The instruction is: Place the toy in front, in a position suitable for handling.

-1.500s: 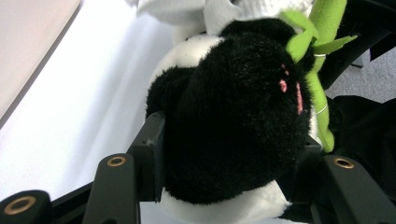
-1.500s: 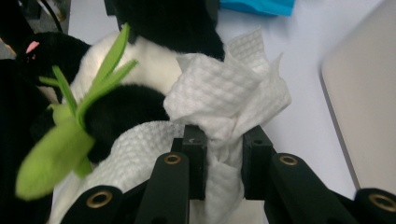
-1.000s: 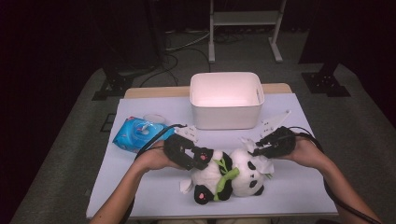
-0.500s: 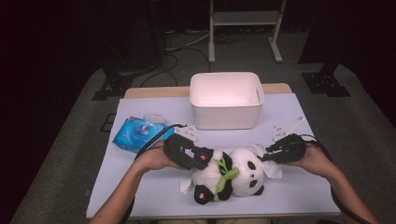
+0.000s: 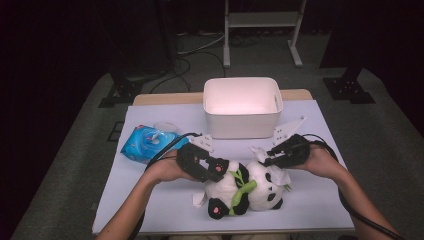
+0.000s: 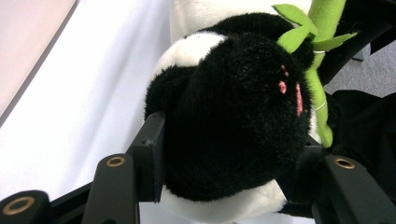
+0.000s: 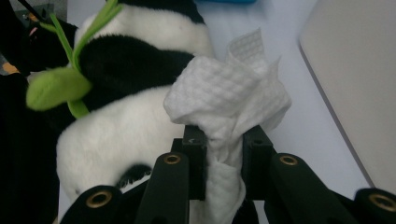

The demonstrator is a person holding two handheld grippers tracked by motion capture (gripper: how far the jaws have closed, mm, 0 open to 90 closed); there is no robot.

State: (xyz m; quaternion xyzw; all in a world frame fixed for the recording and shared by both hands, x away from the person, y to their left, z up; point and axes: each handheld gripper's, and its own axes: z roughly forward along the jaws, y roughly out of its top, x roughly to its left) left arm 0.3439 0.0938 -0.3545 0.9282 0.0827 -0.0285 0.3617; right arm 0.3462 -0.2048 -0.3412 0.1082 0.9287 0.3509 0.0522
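My left gripper (image 6: 229,158) is clamped partway closed on a black limb of the panda plush toy (image 6: 233,116), one jaw pressed into the fur on each side. From above I see that left gripper (image 5: 202,165) at the toy's near-left end, with my left hand (image 5: 167,170) behind it. My right gripper (image 7: 224,149) is nearly closed, pinching a crumpled white wet wipe (image 7: 229,102) whose bunched end stands up past the jaw tips. In the high view the right gripper (image 5: 270,156) holds the wipe (image 5: 260,152) against the top of the panda's (image 5: 245,190) white head, with my right hand (image 5: 320,160) at the toy's far-right side. The panda lies on its back across the middle of the tabletop (image 5: 320,200), close to the near edge, with a green bamboo sprig (image 5: 242,190) across its chest. Behind it stands a white plastic bin (image 5: 242,107), and to the left lies a blue wipes packet (image 5: 150,142), well apart from the toy.
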